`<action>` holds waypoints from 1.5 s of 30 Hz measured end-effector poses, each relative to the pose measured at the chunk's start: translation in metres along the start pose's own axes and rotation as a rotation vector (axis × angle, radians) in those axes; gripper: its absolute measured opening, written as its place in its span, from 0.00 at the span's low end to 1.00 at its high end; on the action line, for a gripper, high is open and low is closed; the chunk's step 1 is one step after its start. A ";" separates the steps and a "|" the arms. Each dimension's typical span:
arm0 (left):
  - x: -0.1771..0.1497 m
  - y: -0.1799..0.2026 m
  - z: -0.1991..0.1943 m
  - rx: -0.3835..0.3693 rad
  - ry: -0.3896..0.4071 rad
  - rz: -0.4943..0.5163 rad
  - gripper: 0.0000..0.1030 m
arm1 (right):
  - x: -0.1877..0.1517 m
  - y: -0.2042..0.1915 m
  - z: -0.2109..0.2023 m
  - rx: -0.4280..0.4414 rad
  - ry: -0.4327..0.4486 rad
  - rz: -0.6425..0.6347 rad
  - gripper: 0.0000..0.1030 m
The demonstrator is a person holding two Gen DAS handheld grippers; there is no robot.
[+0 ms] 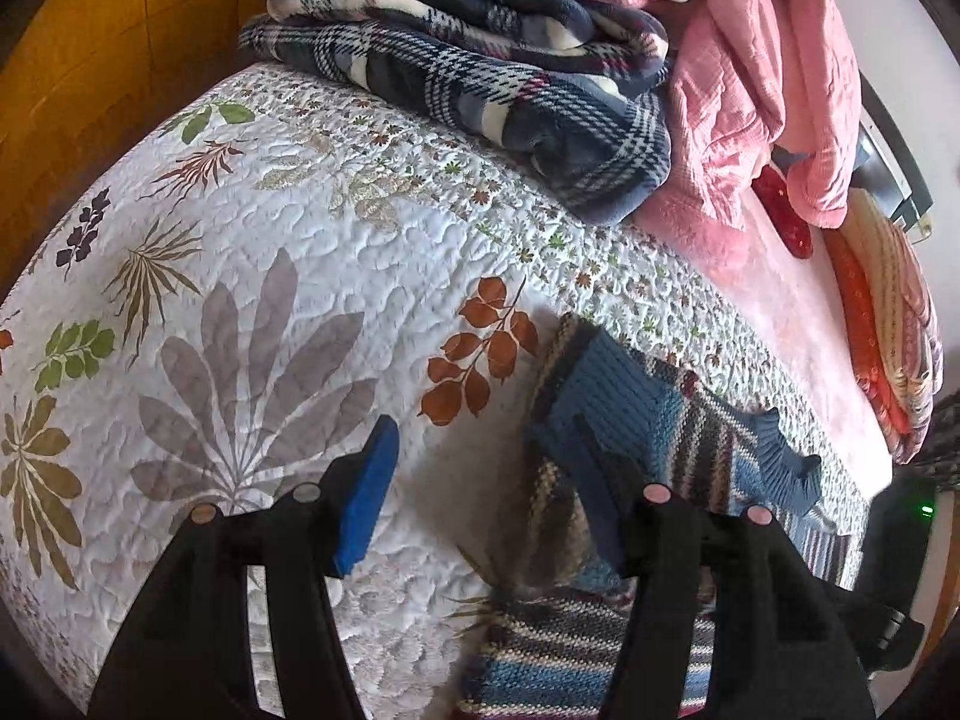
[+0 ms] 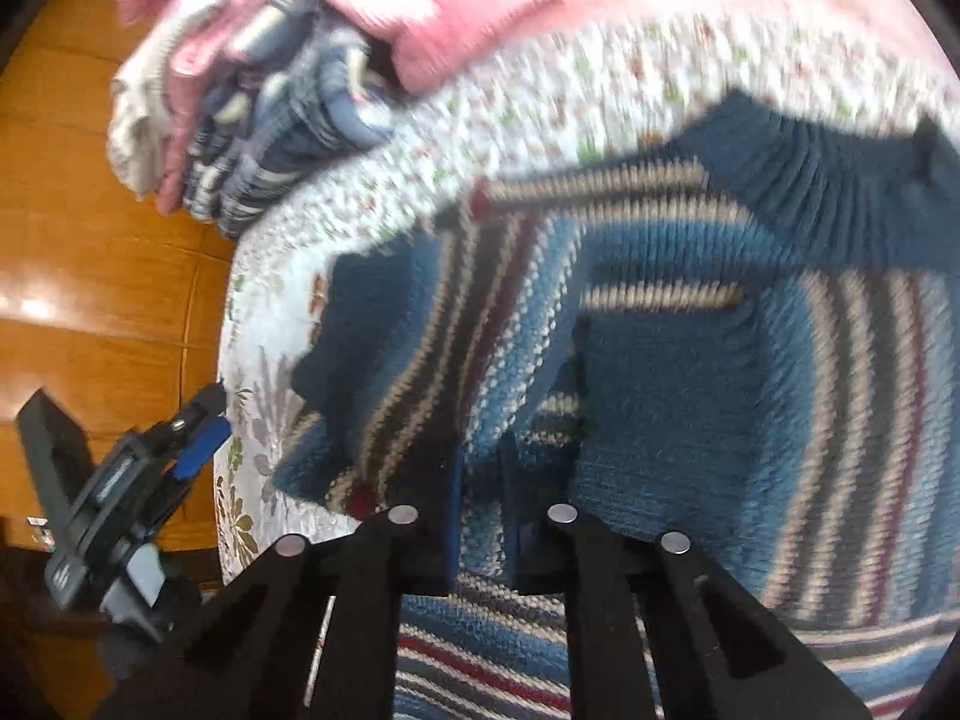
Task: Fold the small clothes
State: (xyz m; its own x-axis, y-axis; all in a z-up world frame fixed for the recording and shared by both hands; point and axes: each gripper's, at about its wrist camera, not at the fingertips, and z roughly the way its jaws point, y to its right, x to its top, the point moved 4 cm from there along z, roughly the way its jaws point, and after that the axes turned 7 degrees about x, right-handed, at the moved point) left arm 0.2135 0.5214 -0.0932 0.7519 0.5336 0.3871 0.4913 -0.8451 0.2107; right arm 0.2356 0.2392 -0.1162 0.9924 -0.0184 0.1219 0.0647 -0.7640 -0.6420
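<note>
- The striped knit sweater (image 1: 636, 420) lies on the bed's leaf-print quilt (image 1: 270, 228), near the quilt's edge; its lower part runs out of the left wrist view at the bottom.
- The left tongs (image 1: 480, 480) stand wide: one blue pad hangs over bare quilt just beside the sweater, the other pad (image 1: 591, 492) lies against the sweater's blue ribbed part. Motion blur there hides whether it touches the knit.
- The right tongs (image 2: 480, 516) stand narrow, their dark pads close on either side of a fold of the sweater (image 2: 660, 360); the pads sit in shadow, so the exact pinch is hard to read, yet knit fills the gap.
- The right wrist view is smeared throughout; the sweater's stripes and ribbed cuff (image 2: 840, 192) show only roughly.
- Beyond the sweater, at the far side of the quilt, a folded plaid blanket (image 1: 480, 72) carries pink bedding (image 1: 762, 78), cut off at the top.
- Wooden floor (image 2: 108, 240) shows beside the bed.
- The left tongs' body (image 2: 120, 492) shows at the quilt's edge in the right wrist view, partly cropped.
</note>
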 end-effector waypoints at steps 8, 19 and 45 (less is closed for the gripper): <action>-0.009 0.019 0.004 -0.011 -0.019 0.067 0.56 | 0.004 0.021 -0.063 -0.156 0.057 -0.080 0.09; -0.030 0.065 0.010 0.017 -0.027 0.301 0.61 | -0.007 0.068 -0.056 -0.472 0.043 -0.111 0.30; -0.012 0.032 0.012 0.004 -0.037 0.121 0.64 | -0.011 -0.001 0.000 -0.422 -0.010 -0.262 0.10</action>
State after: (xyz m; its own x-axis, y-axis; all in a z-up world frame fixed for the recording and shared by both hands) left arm 0.2257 0.4888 -0.1021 0.8216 0.4284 0.3761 0.3973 -0.9034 0.1612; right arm 0.2251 0.2403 -0.1170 0.9495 0.2141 0.2292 0.2662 -0.9366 -0.2280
